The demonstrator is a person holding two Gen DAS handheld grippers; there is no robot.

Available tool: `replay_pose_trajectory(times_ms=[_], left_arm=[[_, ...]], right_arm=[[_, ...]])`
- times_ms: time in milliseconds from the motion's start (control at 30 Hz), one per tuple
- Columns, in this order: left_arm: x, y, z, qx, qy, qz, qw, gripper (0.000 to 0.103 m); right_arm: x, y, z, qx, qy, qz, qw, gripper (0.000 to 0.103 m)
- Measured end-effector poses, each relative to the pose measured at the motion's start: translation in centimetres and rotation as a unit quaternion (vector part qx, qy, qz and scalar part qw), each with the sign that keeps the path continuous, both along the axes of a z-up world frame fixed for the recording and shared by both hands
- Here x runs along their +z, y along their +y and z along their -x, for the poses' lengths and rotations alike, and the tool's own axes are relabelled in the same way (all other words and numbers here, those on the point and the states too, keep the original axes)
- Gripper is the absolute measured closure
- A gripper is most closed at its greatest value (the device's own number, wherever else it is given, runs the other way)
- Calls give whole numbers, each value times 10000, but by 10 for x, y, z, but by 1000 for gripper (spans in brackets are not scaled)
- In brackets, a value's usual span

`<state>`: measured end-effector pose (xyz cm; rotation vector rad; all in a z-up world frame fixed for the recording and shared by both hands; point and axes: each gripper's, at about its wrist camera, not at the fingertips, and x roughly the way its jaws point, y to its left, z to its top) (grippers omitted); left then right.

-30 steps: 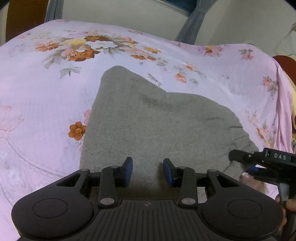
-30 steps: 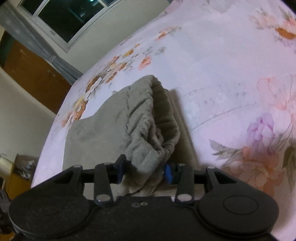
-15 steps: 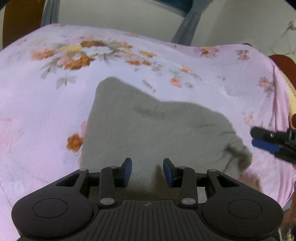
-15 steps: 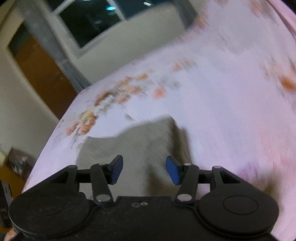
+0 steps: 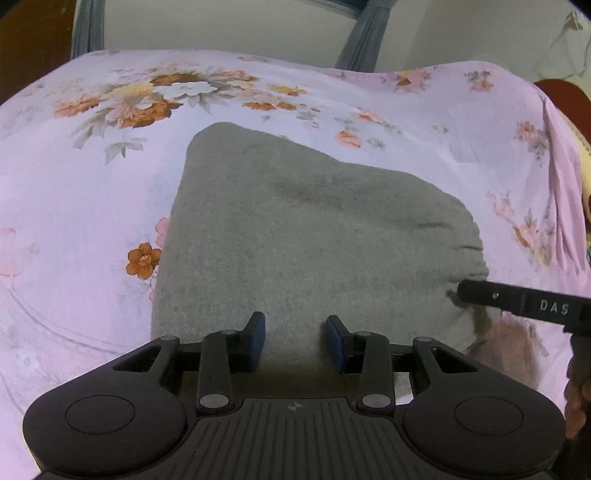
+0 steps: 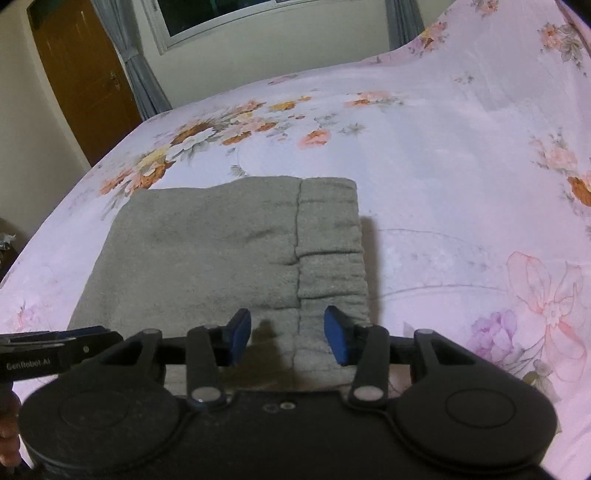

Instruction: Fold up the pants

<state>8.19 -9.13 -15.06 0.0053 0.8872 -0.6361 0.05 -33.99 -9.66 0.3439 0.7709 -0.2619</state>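
The grey pants [image 5: 295,236] lie folded into a flat bundle on the pink floral bedsheet [image 5: 74,192]. In the right wrist view the pants [image 6: 221,251] show their gathered elastic waistband [image 6: 328,251] along the right side. My left gripper [image 5: 295,338] is open and empty, just above the near edge of the pants. My right gripper [image 6: 287,334] is open and empty over the near end of the waistband. The right gripper's body [image 5: 524,302] enters the left wrist view at the right, by the waistband corner. The left gripper's body [image 6: 55,350] shows at the right wrist view's left edge.
The bed fills both views. A wooden door [image 6: 85,85], grey curtains [image 6: 144,85] and a dark window [image 6: 221,14] stand beyond the far side. The bed's right edge [image 5: 554,155] drops off beside a reddish object [image 5: 565,96].
My right gripper let go of the waistband, which it gripped bunched up one second ago, and pulled back. The waistband now lies flat on the folded pants. My left gripper stayed open.
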Motion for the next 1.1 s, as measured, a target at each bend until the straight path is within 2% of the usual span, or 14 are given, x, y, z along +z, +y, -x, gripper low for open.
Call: replay_pose_trajectory(times_ms=[167, 433, 667, 767, 900, 1100], left_arm=[[14, -2, -3, 12, 4, 28, 10000, 66], [30, -17, -15, -162, -158, 46, 9997, 66], [14, -40, -58, -165, 42, -110, 9998, 66], [6, -51, -81, -109, 89, -41, 9999, 66], [-1, -68, -112, -56, 79, 6, 10000, 66], [-12, -78, -139, 53, 225, 98, 9997, 67]], right_arm=[[22, -1, 6, -76, -324, -189, 9993, 58], [40, 4, -10, 90, -483, 174, 9986, 58], [31, -6, -42, 51, -295, 412, 9987, 58], [25, -13, -62, 61, -204, 568, 9982, 58], [2, -22, -84, 102, 140, 632, 9979, 58], [-15, -26, -92, 90, 318, 627, 9975, 55]])
